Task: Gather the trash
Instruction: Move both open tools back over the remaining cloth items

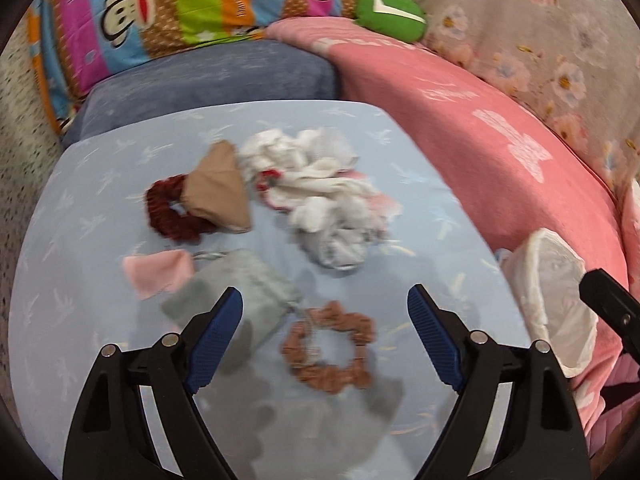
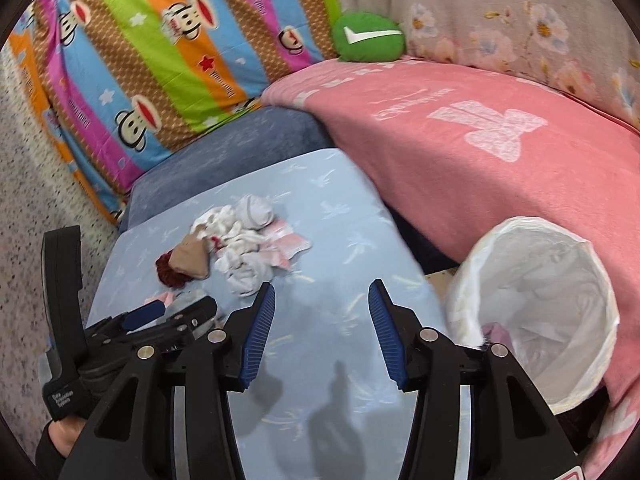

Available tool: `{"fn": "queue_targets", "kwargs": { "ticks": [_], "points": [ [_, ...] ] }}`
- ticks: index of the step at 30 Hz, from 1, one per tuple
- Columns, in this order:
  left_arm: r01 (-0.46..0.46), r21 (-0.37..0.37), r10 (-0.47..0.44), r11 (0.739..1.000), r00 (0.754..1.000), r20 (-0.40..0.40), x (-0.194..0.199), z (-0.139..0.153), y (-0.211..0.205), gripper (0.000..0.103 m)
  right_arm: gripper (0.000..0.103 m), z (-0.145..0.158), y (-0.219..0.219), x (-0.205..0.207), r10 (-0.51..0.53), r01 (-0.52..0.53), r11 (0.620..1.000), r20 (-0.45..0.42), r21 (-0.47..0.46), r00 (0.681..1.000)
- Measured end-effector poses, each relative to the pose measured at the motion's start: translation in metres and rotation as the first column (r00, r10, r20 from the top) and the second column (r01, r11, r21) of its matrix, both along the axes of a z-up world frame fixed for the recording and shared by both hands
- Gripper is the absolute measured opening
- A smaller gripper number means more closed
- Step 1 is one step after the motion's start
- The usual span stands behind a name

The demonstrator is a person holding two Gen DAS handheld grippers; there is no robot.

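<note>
**Both tools open above a table strewn with soft litter**

Pale blue cloth with a faint dragonfly print covers the table (image 1: 80,240), which stands against a blue cushion (image 1: 208,76), a striped monkey-print pillow (image 1: 160,0) and a pink blanket (image 1: 460,140). A green round cushion (image 1: 390,12) sits at the back, next to flowered grey bedding (image 1: 540,28).

On the table lies a loose group of things. A crumpled heap of white tissues and cloth (image 1: 320,196) sits near the middle, with pink scraps at its right edge. Just left of it a tan piece of paper (image 1: 220,188) overlaps a dark red scrunchie (image 1: 172,212). Closer to the camera are a small pink scrap (image 1: 156,272) and, touching it, a grey pouch (image 1: 236,292). A brown scrunchie (image 1: 330,348) lies nearest.

The left tool (image 1: 325,336) hangs over the near part of the table with its jaws spread wide; the brown scrunchie shows between its blue pads (image 1: 218,336), and the pads do not press on it. The right tool (image 2: 322,332) is also open, jaws parted over bare blue cloth, holding nothing.

A white bin lined with a thin plastic bag (image 2: 532,320) stands at the table's right edge, against the pink blanket, tilted towards the camera. Something pale pink shows near its lower rim.
</note>
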State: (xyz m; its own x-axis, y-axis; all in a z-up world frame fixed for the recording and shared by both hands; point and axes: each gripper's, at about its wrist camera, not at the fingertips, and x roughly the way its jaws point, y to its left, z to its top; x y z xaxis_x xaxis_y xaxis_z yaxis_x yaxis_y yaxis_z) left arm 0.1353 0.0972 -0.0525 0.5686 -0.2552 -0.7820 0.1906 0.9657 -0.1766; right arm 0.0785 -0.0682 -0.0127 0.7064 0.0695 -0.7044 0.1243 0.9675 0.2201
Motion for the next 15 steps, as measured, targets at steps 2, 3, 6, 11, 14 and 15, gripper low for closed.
{"fn": "queue_targets", "kwargs": {
  "ticks": [2,3,6,11,14,15],
  "points": [
    [-0.032,0.009,0.032,0.999,0.999,-0.008,0.004,-0.005,0.018,0.081,0.055,-0.004,0.014,0.005,0.025,-0.025,1.000,-0.006,-0.008,1.000],
    [-0.044,0.012,0.045,0.999,0.999,-0.012,0.006,-0.007,0.026,0.081,0.056,-0.007,0.023,0.008,0.042,-0.042,0.999,-0.010,-0.013,0.999],
    [-0.089,0.021,0.089,0.996,0.996,-0.030,0.011,-0.016,0.051,0.082,0.057,-0.014,0.044,0.017,0.089,-0.089,0.996,-0.027,-0.012,0.996],
    [-0.142,0.031,0.143,0.989,0.988,-0.057,0.022,-0.027,0.084,0.086,0.058,-0.032,0.079,0.034,0.158,-0.159,0.987,-0.063,-0.017,0.985],
    [-0.155,0.032,0.157,0.987,0.985,-0.073,0.031,-0.032,0.097,0.086,0.062,-0.046,0.104,0.048,0.202,-0.204,0.979,-0.091,-0.019,0.975],
    [-0.159,0.032,0.161,0.987,0.984,-0.079,0.035,-0.034,0.102,0.086,0.062,-0.049,0.110,0.051,0.211,-0.214,0.977,-0.096,-0.020,0.973]
  ]
}}
